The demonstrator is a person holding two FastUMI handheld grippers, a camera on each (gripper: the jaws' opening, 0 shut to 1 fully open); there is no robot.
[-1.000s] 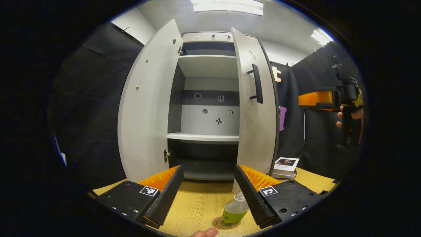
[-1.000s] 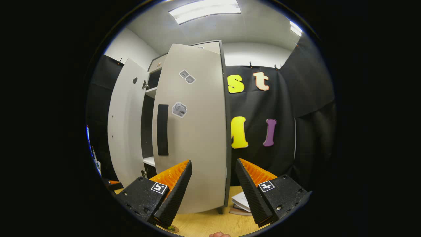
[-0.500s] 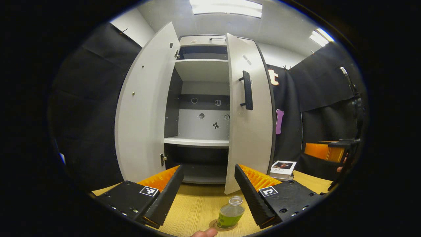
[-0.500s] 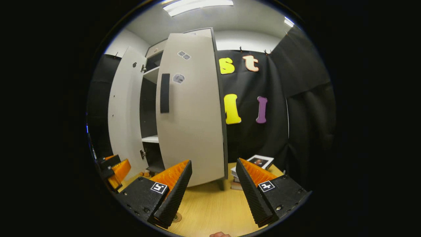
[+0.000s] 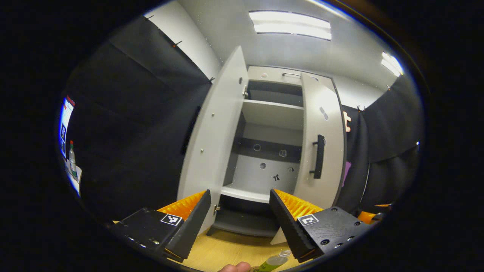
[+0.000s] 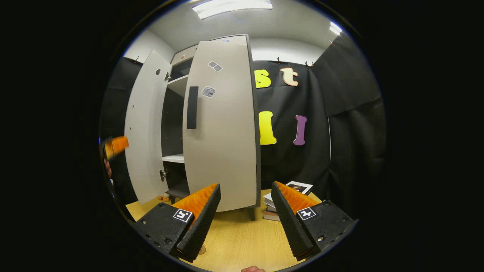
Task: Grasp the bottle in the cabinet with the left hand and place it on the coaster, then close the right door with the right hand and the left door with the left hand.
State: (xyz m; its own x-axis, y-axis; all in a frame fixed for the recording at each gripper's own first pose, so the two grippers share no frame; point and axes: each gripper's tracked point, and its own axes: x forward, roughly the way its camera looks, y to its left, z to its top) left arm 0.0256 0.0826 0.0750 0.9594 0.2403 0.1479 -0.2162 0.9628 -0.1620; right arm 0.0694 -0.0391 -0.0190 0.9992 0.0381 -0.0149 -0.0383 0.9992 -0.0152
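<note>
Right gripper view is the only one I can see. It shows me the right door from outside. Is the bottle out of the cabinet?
Observer: Yes. In the left gripper view the bottle is on the table in front of the cabinet, at the lower edge of the picture.
Operator: Do the left tongs hold it?
Observer: No. The left tongs are open with nothing between them. The bottle is below their right finger.
Operator: Is there anything on the shelves?
Observer: The shelves that show between the two doors look bare.
</note>
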